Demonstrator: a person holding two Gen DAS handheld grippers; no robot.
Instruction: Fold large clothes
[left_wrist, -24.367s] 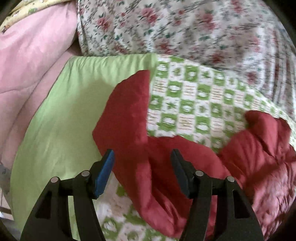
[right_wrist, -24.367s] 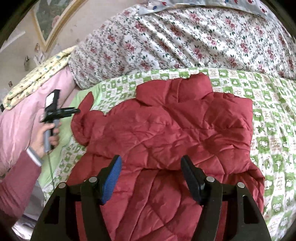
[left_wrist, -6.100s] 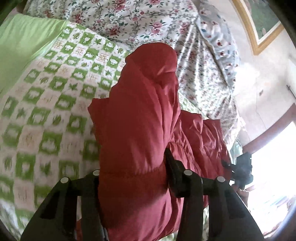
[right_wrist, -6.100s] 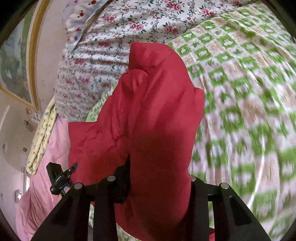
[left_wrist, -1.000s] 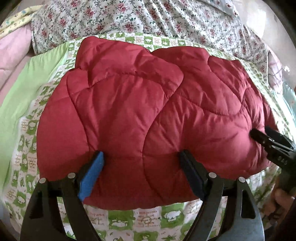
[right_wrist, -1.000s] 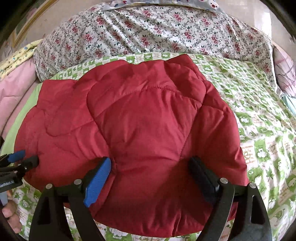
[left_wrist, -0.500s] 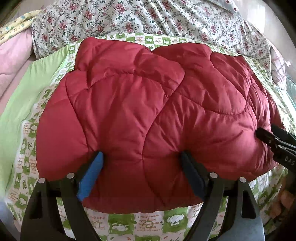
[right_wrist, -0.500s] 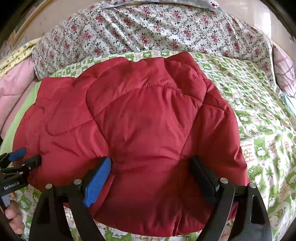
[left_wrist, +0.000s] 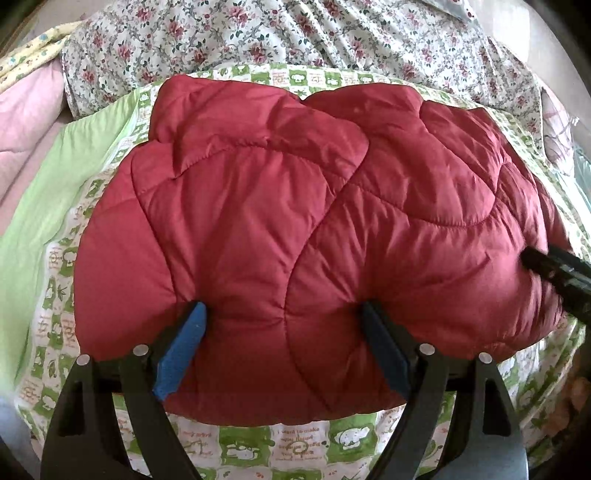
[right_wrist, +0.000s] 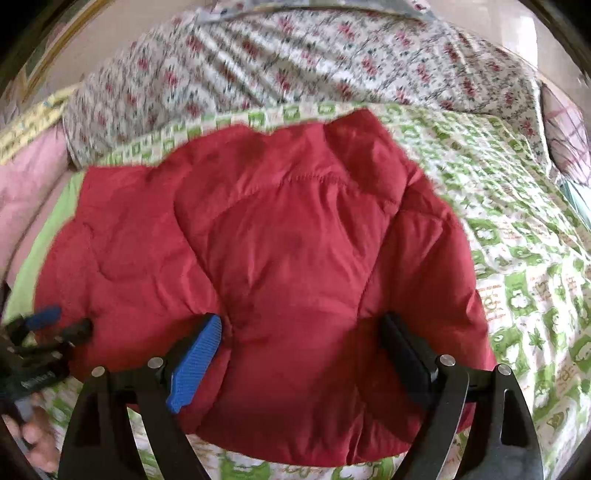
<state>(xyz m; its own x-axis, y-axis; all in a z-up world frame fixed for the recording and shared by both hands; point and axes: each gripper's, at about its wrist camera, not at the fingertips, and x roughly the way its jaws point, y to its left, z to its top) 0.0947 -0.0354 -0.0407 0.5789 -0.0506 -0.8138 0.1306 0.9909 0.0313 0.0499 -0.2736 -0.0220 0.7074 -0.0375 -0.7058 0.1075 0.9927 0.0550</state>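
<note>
Faintly, "I want to make" shows on the green-checked bedspread (left_wrist: 295, 439)

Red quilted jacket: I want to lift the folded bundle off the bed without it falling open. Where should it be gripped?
Probably the near rounded edge of the red quilted jacket, from the front, where the layers stack thickest. Both the left gripper and right gripper already straddle that puffy edge, wide.

The green-and-white patterned sheet (left_wrist: 291, 443) carries small printed English; "I want to make" can be read, the lines beneath are unclear.
</note>
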